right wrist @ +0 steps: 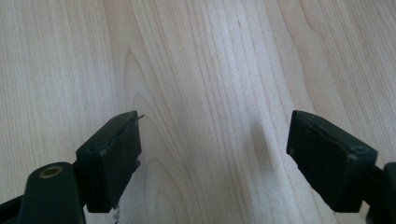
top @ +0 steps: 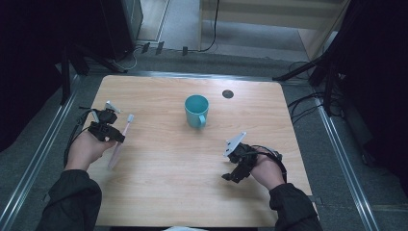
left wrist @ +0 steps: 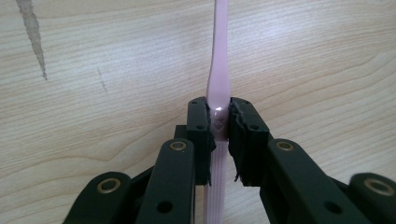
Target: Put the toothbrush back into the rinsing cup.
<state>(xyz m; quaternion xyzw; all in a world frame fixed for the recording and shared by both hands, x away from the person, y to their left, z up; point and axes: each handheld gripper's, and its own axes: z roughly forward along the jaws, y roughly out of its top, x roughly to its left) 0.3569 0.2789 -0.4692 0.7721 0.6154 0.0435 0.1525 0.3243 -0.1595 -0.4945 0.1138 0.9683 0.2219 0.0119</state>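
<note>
A pink toothbrush (top: 121, 139) lies along the left side of the wooden table (top: 163, 183), its head pointing away from the person. My left gripper (top: 114, 138) is shut on the toothbrush (left wrist: 218, 79) at mid-handle, both jaws pressed against it just above the tabletop. A teal mug (top: 197, 110) stands upright near the table's middle, handle toward the person. My right gripper (top: 228, 177) hovers low over bare wood at the front right, open, with nothing between its fingers (right wrist: 109, 158).
A small dark round hole (top: 228, 94) sits in the tabletop behind and right of the mug. Metal rails (top: 43, 154) run along both sides of the table. Cables and black stands crowd the floor beyond.
</note>
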